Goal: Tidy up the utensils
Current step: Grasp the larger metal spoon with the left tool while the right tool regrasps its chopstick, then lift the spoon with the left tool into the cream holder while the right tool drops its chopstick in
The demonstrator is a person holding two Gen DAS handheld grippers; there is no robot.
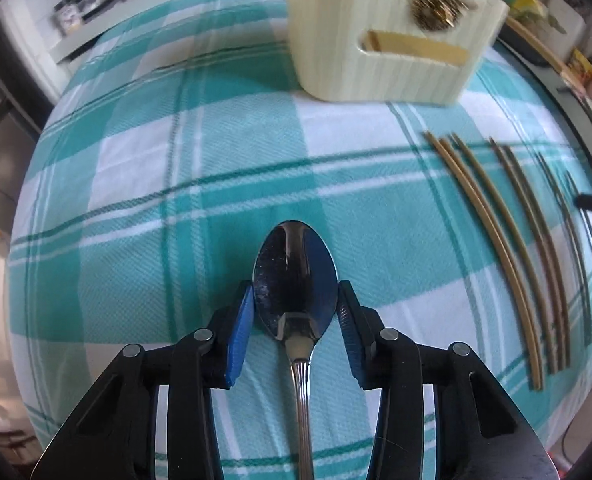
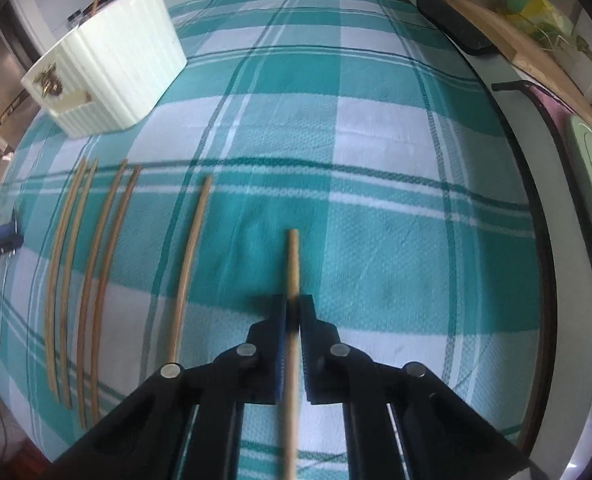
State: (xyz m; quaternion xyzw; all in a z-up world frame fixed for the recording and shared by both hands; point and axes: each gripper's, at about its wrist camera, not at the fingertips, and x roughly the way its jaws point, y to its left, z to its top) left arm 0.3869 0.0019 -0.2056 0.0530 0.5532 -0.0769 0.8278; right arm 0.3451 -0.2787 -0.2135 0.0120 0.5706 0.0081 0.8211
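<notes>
One cream ribbed holder (image 1: 376,40) contains gold utensils (image 1: 436,4) in a compartment.

A bench under a teal-and-white checked cloth (image 2: 376,184) carries everything. In the right wrist view a white ribbed utensil holder (image 2: 112,68) stands on the cloth at 10 o'clock. Two pairs of wooden chopsticks (image 2: 76,280) lie side by side at 9 o'clock, with a single chopstick (image 2: 188,264) just right of them. In the left wrist view the holder (image 1: 376,32) sits at 1 o'clock, the chopsticks (image 1: 508,248) at 3 o'clock
</notes>
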